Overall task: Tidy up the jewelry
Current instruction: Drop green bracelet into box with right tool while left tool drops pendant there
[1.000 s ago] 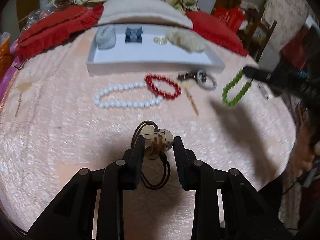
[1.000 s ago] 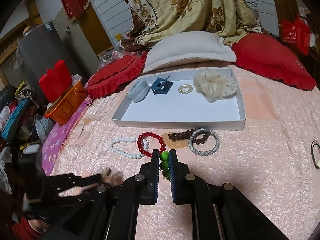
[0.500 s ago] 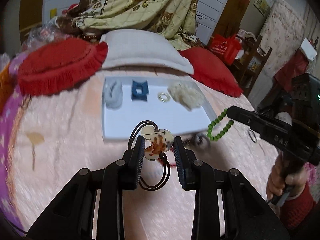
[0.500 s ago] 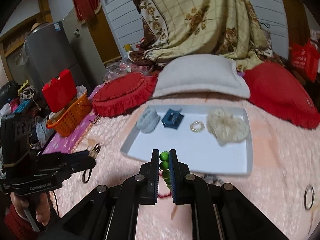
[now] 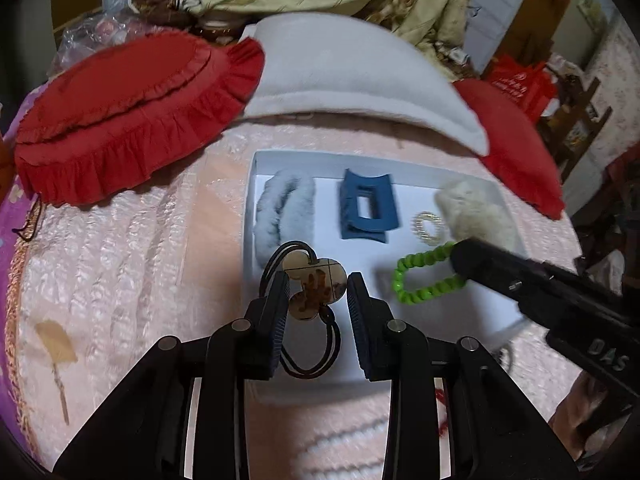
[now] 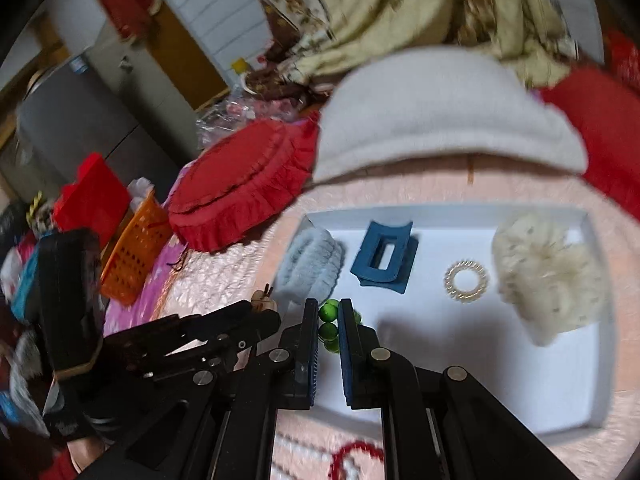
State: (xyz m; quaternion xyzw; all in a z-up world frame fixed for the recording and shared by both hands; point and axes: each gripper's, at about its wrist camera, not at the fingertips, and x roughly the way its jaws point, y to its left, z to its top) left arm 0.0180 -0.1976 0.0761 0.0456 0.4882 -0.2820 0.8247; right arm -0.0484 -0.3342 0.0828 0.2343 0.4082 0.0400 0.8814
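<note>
My left gripper [image 5: 318,292] is shut on a clover-shaped charm [image 5: 314,288] whose brown elastic cord loops hang below, over the near left part of the white tray [image 5: 250,208]. My right gripper [image 6: 329,312] is shut on a green bead bracelet [image 6: 329,320]. In the left wrist view that bracelet [image 5: 424,276] dangles as a loop from the right gripper's tip [image 5: 460,260], above the tray floor [image 6: 460,360]. The left gripper [image 6: 260,312] shows beside it, close on the left.
In the tray lie a grey fluffy scrunchie [image 6: 310,268], a blue claw clip [image 6: 384,258], a gold coil ring [image 6: 466,276] and a cream scrunchie [image 6: 548,272]. Red bead [image 6: 352,456] and white bead strands lie before the tray. Red cushions [image 5: 128,108] and a white pillow [image 5: 352,76] lie behind.
Both grippers have moved forward from the loose beads on the bed to above the tray, each still carrying its piece. The tray now fills the middle of both views.
</note>
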